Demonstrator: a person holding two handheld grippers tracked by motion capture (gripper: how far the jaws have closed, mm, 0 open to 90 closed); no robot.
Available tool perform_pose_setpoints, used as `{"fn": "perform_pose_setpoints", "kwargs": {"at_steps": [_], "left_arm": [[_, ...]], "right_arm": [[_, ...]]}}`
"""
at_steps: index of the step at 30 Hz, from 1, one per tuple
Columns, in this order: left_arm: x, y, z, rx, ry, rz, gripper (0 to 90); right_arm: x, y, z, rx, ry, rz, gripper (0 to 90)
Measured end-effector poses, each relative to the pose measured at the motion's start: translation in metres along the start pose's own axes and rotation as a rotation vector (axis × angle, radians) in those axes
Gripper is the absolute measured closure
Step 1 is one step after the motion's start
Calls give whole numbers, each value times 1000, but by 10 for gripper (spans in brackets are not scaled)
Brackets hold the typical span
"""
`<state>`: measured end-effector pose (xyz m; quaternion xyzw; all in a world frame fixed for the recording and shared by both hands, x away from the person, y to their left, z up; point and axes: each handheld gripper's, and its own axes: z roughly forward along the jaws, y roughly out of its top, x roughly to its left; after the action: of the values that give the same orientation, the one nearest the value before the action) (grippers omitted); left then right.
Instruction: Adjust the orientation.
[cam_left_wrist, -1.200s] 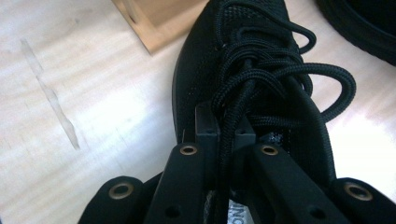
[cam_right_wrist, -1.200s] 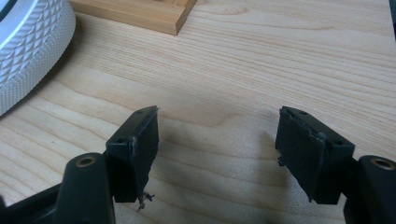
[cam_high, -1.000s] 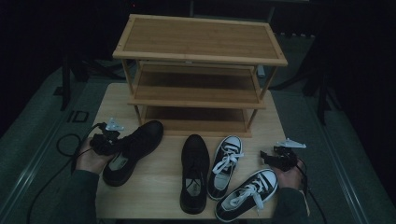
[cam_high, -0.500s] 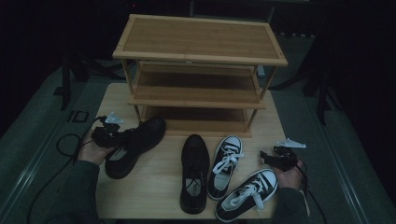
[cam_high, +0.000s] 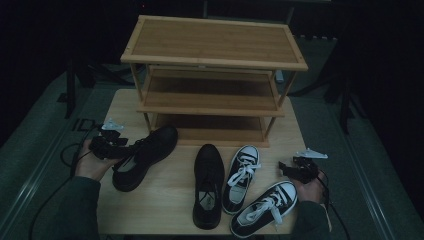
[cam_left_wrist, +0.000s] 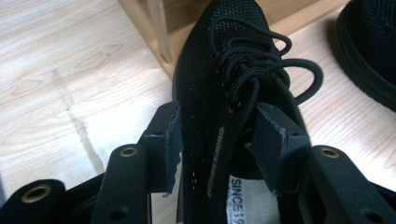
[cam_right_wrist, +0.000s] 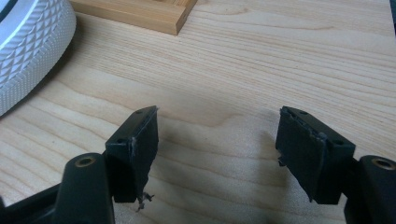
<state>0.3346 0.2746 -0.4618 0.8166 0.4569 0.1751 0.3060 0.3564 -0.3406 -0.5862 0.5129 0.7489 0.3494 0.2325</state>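
- At the left of the desk (cam_high: 165, 200), just in front of the rack's (cam_high: 212, 60) bottom shelf, lies the black knit shoe (cam_high: 142, 156) on its sole, with the left gripper (cam_high: 112, 145) at its heel end.
- In the left gripper view the left gripper's (cam_left_wrist: 219, 140) jaws have just been opening; they now stand apart, one on each side of the shoe's (cam_left_wrist: 233, 84) collar wall, and the pads look slack on it — loosed, by my reading, not clamped.
- The right gripper (cam_high: 292, 169) rests at the desk's right edge beside the checked sneaker (cam_high: 265, 207); its jaws (cam_right_wrist: 217, 144) gape wide over bare wood, holding nothing.
- Handling, as a judgement: the shoe looks light, with a soft mesh upper that folds under a pinch and a stiffer sole. The collar rim or heel counter gives the firmest hold — the loose laces (cam_left_wrist: 261, 70) would slip.
- Its long axis runs on a diagonal: heel near the left hand (cam_high: 92, 165), toe towards the rack's lower left post, almost at the base.
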Motion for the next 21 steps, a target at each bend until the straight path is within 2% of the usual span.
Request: {"fn": "perform_pose_setpoints", "kwargs": {"at_steps": [5, 8, 11, 13, 21], "left_arm": [[-7, 3, -8, -8, -2, 9, 496], [-13, 6, -11, 4, 21, 1, 492], [-16, 8, -13, -5, 11, -1, 491], [-25, 11, -17, -17, 0, 9, 483], [-35, 12, -17, -25, -16, 31, 476]], "right_arm": [[0, 0, 0, -1, 2, 1, 293], [0, 0, 0, -1, 1, 1, 293], [0, 0, 0, -1, 1, 1, 294], [0, 0, 0, -1, 1, 1, 294], [0, 0, 0, -1, 1, 1, 294]]}}
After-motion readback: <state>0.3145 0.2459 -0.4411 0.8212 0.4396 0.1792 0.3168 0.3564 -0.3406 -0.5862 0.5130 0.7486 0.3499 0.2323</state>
